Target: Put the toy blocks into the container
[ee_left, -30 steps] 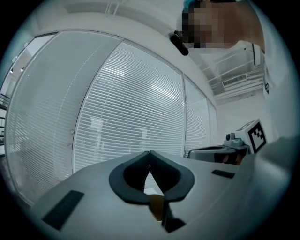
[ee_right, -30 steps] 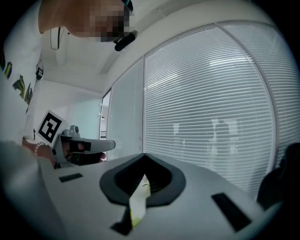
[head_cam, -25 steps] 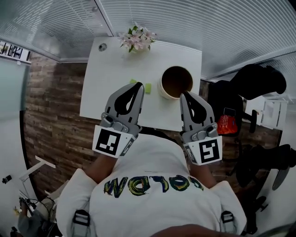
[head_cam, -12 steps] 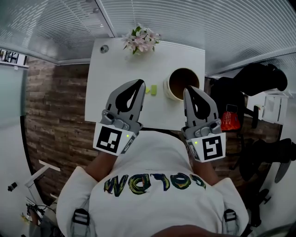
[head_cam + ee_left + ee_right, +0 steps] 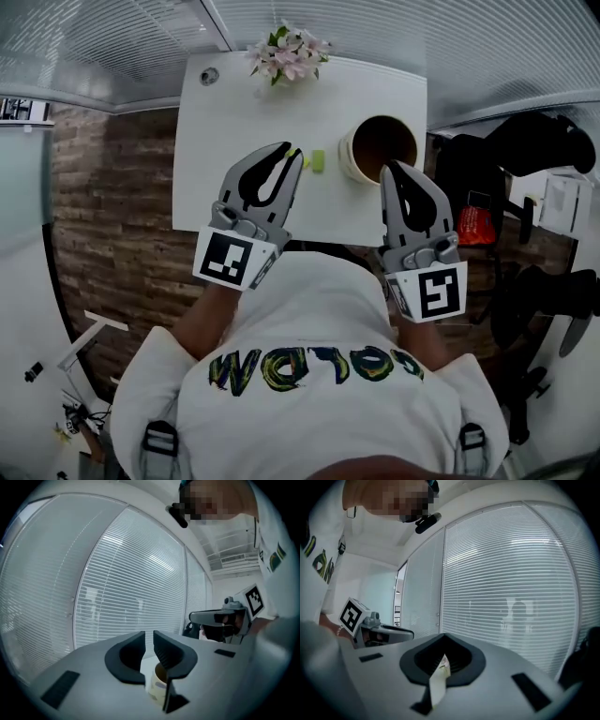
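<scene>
White table point(image 5: 234, 112), upper centre: green toy blocks point(image 5: 318, 160) are seen lying beside the container point(image 5: 349, 161), none yet held. The left tool point(image 5: 285, 157), its jaws just opened slightly, is empty. The right tool point(image 5: 393, 171) is closed on nothing.

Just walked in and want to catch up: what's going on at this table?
A person holds a gripper in each hand over a white table. The left gripper points at a small green block lying beside the round container. Its jaws have just been opening a little, with nothing between them. The right gripper is shut, with its tip at the container's near side. Neither gripper holds a block. Flowers stand at the table's far edge.
</scene>
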Tool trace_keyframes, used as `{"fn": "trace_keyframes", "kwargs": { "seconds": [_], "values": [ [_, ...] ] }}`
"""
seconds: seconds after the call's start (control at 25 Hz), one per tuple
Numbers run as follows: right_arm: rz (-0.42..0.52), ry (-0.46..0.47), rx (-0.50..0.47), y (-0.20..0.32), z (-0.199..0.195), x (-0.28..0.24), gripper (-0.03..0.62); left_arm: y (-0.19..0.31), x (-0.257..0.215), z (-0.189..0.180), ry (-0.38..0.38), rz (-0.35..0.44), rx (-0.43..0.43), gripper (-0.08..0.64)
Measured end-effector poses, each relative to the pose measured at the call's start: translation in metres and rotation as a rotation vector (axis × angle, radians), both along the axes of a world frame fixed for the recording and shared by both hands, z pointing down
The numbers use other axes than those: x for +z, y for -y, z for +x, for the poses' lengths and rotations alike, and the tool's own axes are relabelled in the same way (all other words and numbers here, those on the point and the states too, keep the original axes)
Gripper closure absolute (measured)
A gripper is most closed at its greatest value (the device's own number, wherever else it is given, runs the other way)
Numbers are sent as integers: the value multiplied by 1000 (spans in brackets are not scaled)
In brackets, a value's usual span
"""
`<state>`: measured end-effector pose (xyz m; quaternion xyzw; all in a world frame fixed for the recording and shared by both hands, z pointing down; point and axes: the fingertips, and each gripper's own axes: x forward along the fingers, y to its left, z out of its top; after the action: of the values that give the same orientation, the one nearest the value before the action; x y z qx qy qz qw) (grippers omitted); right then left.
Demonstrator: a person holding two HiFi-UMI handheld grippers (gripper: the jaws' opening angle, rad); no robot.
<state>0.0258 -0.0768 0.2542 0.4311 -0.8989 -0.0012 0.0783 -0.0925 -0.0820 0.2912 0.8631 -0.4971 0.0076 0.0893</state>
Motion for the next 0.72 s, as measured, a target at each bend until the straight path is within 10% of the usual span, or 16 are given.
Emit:
{"fn": "trace_keyframes", "kwargs": {
  "seconds": [0.72],
  "values": [
    [-88, -9, 8, -6, -4, 60, 584, 19, 187, -17, 148, -270, 10, 400]
  ]
}}
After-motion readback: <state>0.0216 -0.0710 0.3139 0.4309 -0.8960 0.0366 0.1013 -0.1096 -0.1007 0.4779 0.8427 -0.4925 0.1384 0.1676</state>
